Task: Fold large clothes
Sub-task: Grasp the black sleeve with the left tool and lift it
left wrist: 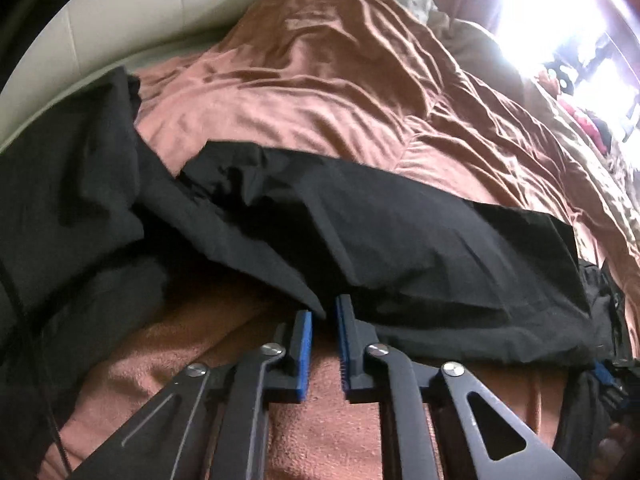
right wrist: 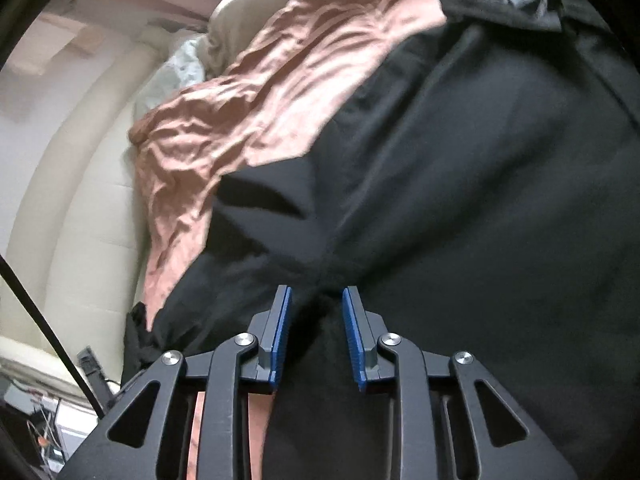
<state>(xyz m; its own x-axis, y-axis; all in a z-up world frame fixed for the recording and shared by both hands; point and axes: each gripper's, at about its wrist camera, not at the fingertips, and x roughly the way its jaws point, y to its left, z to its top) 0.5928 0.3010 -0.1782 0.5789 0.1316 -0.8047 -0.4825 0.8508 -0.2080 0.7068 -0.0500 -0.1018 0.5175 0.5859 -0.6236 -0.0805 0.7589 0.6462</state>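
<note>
A black garment [left wrist: 420,240] lay spread across a bed covered by a rumpled pink-brown bedspread [left wrist: 320,80], its dark cloth reaching from the pale headboard [left wrist: 100,40] side across to the window [left wrist: 560,20] side. In the left wrist view, the left gripper [left wrist: 324,316] pointed down at the near hem of the garment, its blue pads [left wrist: 304,344] drawn close together with a narrow gap between them and a corner of the black cloth at their tips. From that view it could not be told whether the jaws were clenched on the hem or merely touching it. Below the garment's edge, a fuzzy pink-brown blanket [left wrist: 320,420] showed under the gripper's frame.

In the right wrist view, the right gripper [right wrist: 316,300] sat over another stretch of the same garment [right wrist: 460,180], a bunched fold of black cloth rising between its blue pads [right wrist: 280,332]. The jaws stood partly apart around that fold, and the blur left it unclear whether the pads pressed on it. Beyond the garment, the bedspread [right wrist: 240,100] ran up toward a cream pillow [right wrist: 256,12] and the padded headboard [right wrist: 80,200].
</note>
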